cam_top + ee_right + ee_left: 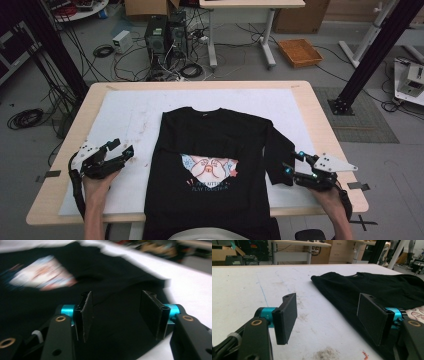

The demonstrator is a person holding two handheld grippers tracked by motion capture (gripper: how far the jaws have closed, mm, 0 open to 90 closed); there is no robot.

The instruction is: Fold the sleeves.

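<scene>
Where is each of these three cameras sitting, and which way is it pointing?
High view: above the person's side, facing forward and down on the table; forearms, left gripper, right gripper.
Left gripper view: rides the left gripper, looks across the white mat.
Right gripper view: rides the right gripper, jaws apart over the sleeve.
Shared: the black sweatshirt.

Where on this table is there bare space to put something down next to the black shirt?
Bare white mat lies left of the black shirt, above the left claw, and in a strip beyond the collar. The right side is crowded: the folded sleeve and right claw.
</scene>
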